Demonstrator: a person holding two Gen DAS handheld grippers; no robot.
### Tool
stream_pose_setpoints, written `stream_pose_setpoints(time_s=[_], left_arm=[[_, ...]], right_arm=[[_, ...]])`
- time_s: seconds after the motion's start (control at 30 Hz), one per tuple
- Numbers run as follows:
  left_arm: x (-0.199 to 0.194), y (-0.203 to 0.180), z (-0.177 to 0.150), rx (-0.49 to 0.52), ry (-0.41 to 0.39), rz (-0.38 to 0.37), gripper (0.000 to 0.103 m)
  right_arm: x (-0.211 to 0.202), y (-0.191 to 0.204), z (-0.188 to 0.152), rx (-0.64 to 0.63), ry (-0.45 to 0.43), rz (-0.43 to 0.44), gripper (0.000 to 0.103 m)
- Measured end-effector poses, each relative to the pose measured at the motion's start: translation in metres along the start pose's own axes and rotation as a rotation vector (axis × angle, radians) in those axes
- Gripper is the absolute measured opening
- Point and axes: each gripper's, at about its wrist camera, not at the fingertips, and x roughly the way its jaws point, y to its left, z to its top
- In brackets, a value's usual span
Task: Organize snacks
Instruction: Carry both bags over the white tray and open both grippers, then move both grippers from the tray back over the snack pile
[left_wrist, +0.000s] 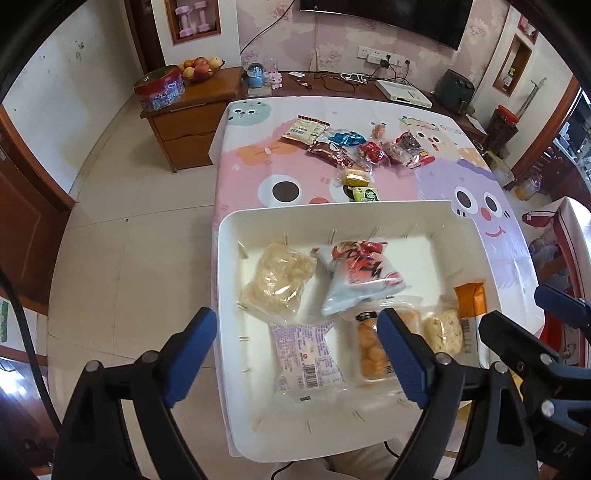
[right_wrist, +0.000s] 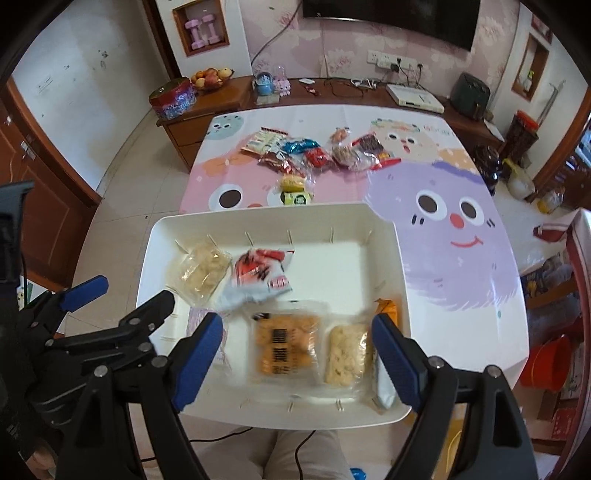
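Snacks (left_wrist: 364, 278) in white tray (left_wrist: 469, 236)

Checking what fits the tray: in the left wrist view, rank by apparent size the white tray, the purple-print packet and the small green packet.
1. white tray
2. purple-print packet
3. small green packet, though it lies farther from the camera, which shrinks it.

Tiled floor (left_wrist: 129, 258), wooden sideboard (left_wrist: 192, 110), floral wallpaper (left_wrist: 332, 40)

home living room, wall television (left_wrist: 388, 18), fruit bowl (left_wrist: 199, 68)
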Motion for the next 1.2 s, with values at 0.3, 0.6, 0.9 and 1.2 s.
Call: stream_pose_setpoints(time_s=[0.3, 0.6, 0.9, 1.2], left_arm=[[-0.003, -0.002, 0.005, 0.015, -0.014, 0.015, 0.088], [-0.002, -0.002, 0.010, 0.014, -0.020, 0.027, 0.088], [-0.002, -0.004, 0.015, 0.009, -0.021, 0.037, 0.088], [0.003, -0.012, 0.026, 0.015, -0.032, 0.052, 0.088]], right_arm=[[-0.003, -0.001, 0.006, -0.003, -0.013, -0.010, 0.084], [-0.003, -0.002, 0.007, -0.007, -0.013, -0.009, 0.084], [-0.002, -0.001, 0.009, -0.009, -0.014, -0.009, 0.084], [-0.001, -0.007, 0.027, -0.025, -0.026, -0.003, 0.084]])
